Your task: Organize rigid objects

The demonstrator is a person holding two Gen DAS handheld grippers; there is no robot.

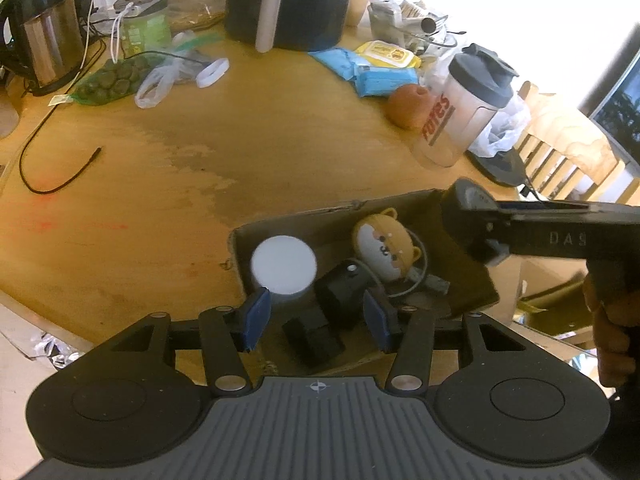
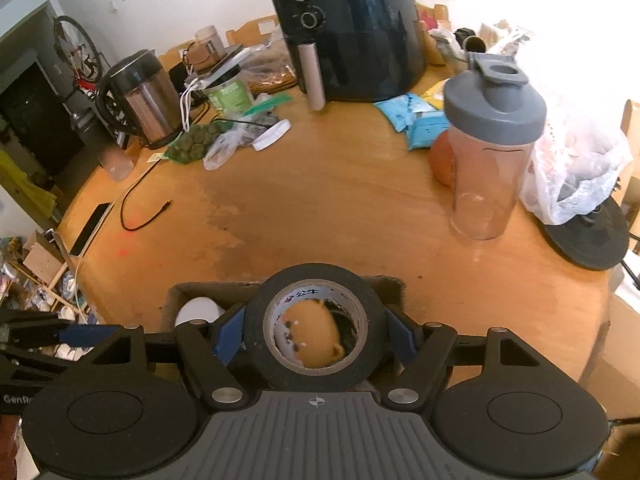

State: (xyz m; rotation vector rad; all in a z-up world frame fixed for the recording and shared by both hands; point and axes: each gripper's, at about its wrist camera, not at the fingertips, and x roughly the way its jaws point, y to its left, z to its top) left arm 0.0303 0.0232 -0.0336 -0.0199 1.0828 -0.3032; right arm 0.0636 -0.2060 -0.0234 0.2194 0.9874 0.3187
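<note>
Your right gripper (image 2: 316,338) clamps black tape roll (image 2: 316,330), hovering over cardboard box (image 1: 320,216). Left gripper (image 1: 316,316) spread, empty, above box holding white puck (image 1: 283,266), hamster toy (image 1: 386,246). Step: depositing. Next: lower roll, release.

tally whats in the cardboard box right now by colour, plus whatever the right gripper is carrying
White: 1, the round white puck.
Orange and white: 1, the hamster-face gadget with its grey cable.
Black: 2, the black blocks in the cardboard box.
Black, carried: 1, the tape roll in the right gripper, held over the box.
Total: 5.
</note>
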